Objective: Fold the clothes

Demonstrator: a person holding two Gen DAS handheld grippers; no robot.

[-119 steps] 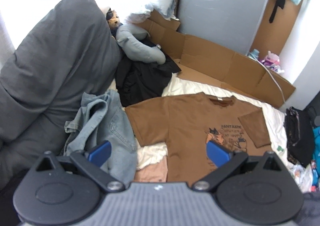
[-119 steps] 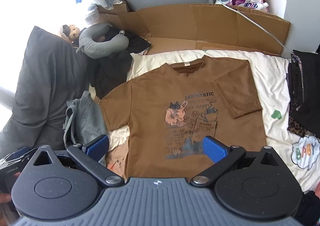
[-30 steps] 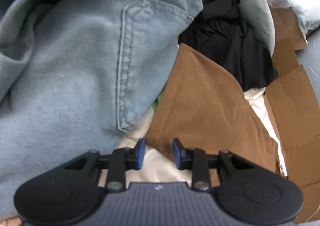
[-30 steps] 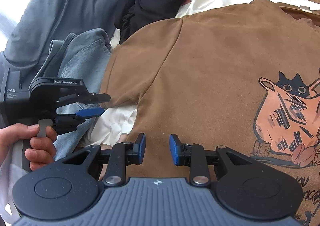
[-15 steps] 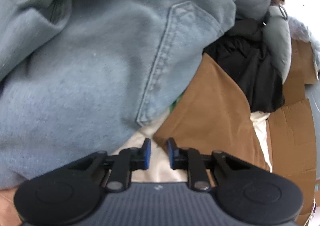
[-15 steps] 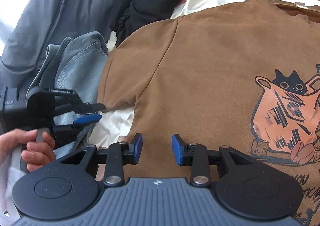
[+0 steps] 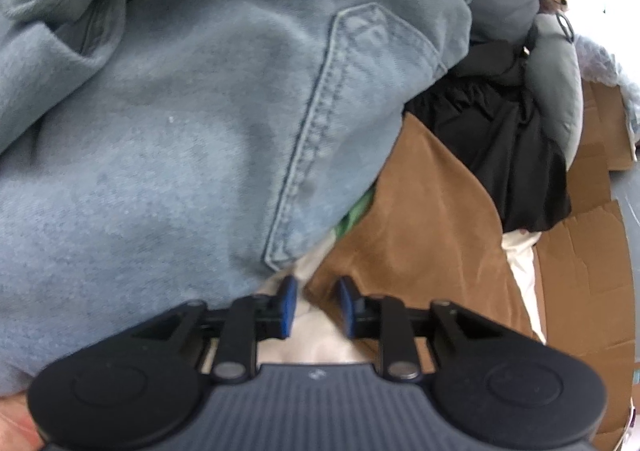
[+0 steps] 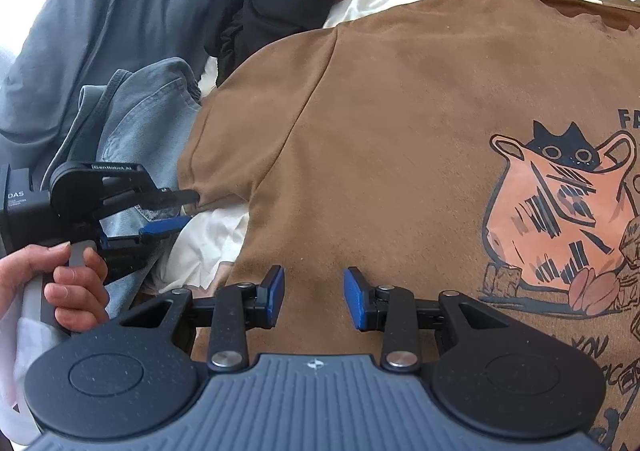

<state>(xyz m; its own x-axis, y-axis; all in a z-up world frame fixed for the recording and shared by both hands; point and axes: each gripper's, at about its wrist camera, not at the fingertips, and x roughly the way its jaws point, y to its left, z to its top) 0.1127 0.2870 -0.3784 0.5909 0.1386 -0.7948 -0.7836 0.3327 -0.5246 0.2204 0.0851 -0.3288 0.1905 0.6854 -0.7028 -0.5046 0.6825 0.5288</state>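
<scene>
Fold barely begun: brown T-shirt spread flat, print side up, on the cream bedsheet, body and near sleeve not yet turned in. Far sleeve outside both views, so no telling its state.

Left gripper at the corner of that near sleeve, beside the heap of light blue jeans; jaws a little apart and opening, sleeve corner poking into the gap, pads not pressing on it. From the right wrist view, one finger above the sleeve hem and the blue-padded one below, cloth not yet pinched. Person's hand wrapped round its handle.

Right gripper low over the shirt's side, near the armpit seam; jaws apart, brown cloth seen between them but no pinch taken.

Left to do, by the look of it: grip the sleeve, fold it across the chest, bring the sides in, then double the shirt up. Jeans and black garment also unfolded
</scene>
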